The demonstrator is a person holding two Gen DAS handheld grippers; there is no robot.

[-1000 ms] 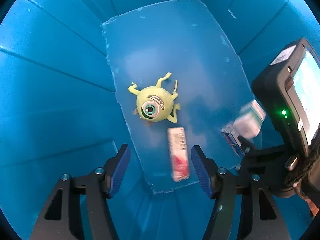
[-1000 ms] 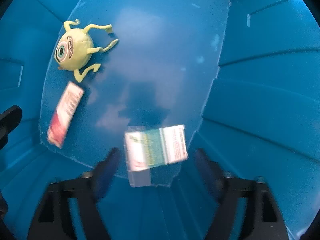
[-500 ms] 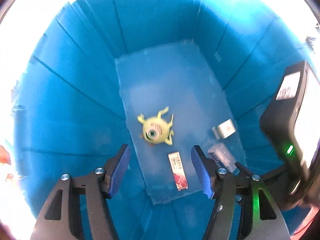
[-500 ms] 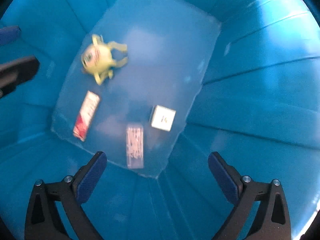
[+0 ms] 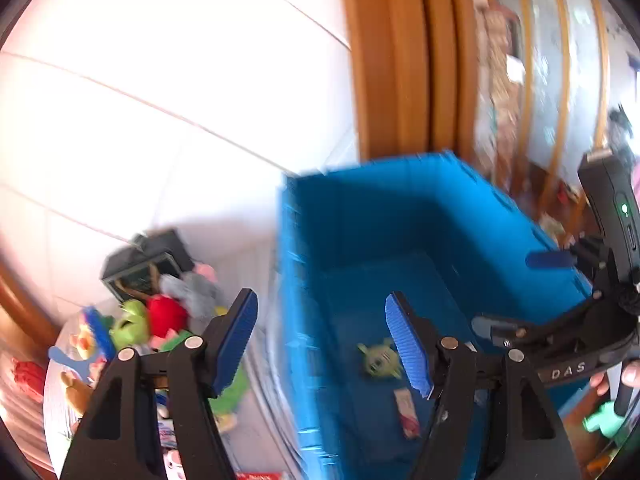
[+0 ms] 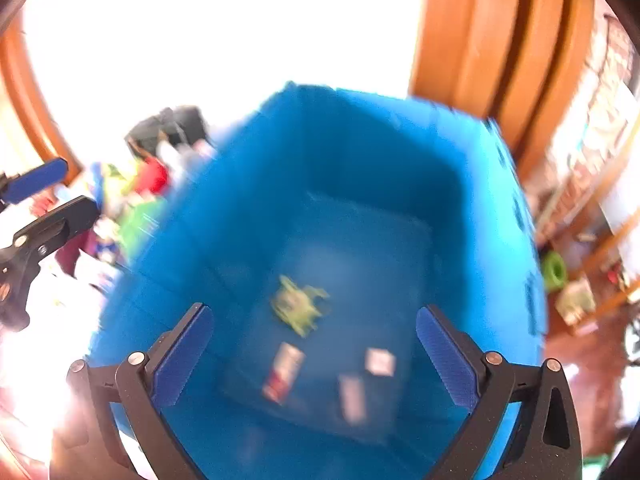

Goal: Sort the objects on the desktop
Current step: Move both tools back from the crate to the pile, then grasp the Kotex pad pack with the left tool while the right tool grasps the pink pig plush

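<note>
A deep blue bin (image 5: 400, 220) (image 6: 460, 168) holds a green one-eyed toy (image 5: 378, 358) (image 6: 300, 304), a red-and-white packet (image 5: 406, 412) (image 6: 284, 372) and two small white boxes (image 6: 379, 361) (image 6: 352, 398). My left gripper (image 5: 324, 344) is open and empty, raised above the bin's left wall. My right gripper (image 6: 314, 352) is open and empty, high over the bin; it also shows at the right of the left wrist view (image 5: 552, 260).
A heap of toys (image 5: 156, 320) (image 6: 132, 184) lies on the white table left of the bin, with a dark box (image 5: 140, 256) behind it. A wooden door frame (image 5: 400, 60) stands behind the bin. Both views are blurred.
Both grippers have risen out of the bin, from close to its floor to above its rim. The box dropped from the right gripper now lies on the bin floor.
</note>
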